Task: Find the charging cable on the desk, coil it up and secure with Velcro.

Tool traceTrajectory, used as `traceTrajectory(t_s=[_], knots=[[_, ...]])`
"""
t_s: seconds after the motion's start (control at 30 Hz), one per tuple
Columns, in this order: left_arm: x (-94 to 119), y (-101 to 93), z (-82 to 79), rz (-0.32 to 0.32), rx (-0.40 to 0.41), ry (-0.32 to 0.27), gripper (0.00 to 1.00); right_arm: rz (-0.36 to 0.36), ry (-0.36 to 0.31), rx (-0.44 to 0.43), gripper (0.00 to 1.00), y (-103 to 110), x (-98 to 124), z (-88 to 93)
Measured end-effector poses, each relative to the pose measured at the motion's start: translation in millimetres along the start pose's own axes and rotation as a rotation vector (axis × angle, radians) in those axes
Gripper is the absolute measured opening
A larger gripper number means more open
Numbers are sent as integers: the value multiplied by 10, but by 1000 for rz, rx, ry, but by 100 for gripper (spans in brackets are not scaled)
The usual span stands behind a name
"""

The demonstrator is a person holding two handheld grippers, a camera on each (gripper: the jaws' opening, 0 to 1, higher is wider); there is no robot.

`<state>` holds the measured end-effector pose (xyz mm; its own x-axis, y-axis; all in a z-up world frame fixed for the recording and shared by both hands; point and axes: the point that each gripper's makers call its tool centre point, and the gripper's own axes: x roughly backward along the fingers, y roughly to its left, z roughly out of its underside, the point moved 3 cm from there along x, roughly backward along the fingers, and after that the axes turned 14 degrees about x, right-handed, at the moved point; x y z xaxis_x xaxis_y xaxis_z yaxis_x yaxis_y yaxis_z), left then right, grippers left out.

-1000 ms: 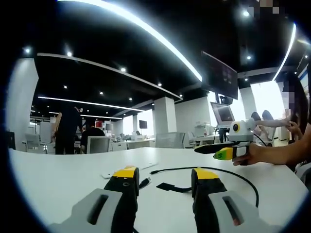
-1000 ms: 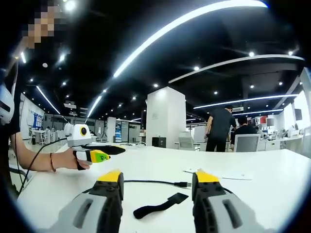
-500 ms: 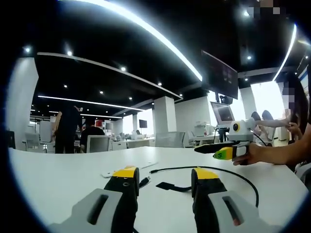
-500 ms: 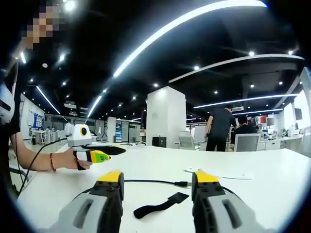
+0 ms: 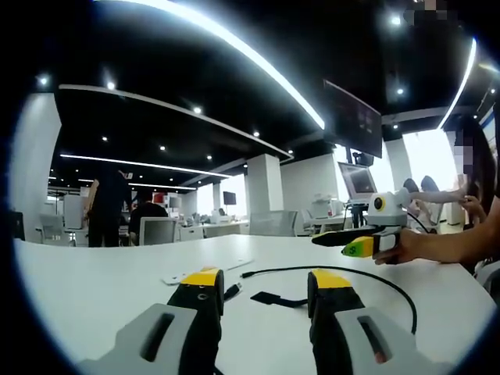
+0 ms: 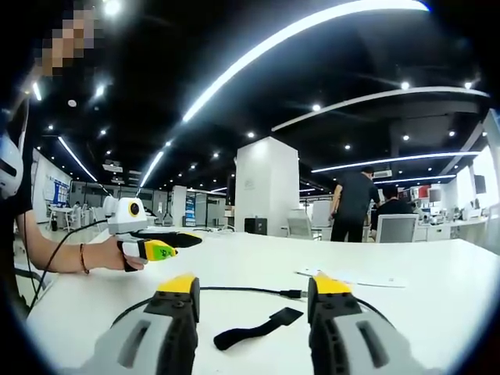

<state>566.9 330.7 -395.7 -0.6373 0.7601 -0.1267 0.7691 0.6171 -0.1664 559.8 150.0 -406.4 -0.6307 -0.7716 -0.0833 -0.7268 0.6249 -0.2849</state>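
A thin black charging cable lies in a loose arc on the white desk, one plug beside my left jaw. A short black Velcro strap lies flat inside the arc. My left gripper hovers low over the desk, open, with strap and cable beyond its yellow tips. My right gripper is open too, with the strap and the cable ahead of it. Each gripper appears in the other's view, held by a hand: right gripper, left gripper.
A flat white card lies on the desk past the cable, seen as the card from the other side. Office chairs and a standing person are far behind the desk. A person's forearm reaches in at the right.
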Motion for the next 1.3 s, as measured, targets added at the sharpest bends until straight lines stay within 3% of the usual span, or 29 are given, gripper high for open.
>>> traceTrajectory(t_s=[0.37, 1.3], knots=[[-6, -7, 18, 1, 3, 3, 43, -5, 37, -4, 56, -7, -59, 101], [-45, -59, 63, 25, 6, 22, 43, -22, 89, 40, 55, -120, -383, -2]])
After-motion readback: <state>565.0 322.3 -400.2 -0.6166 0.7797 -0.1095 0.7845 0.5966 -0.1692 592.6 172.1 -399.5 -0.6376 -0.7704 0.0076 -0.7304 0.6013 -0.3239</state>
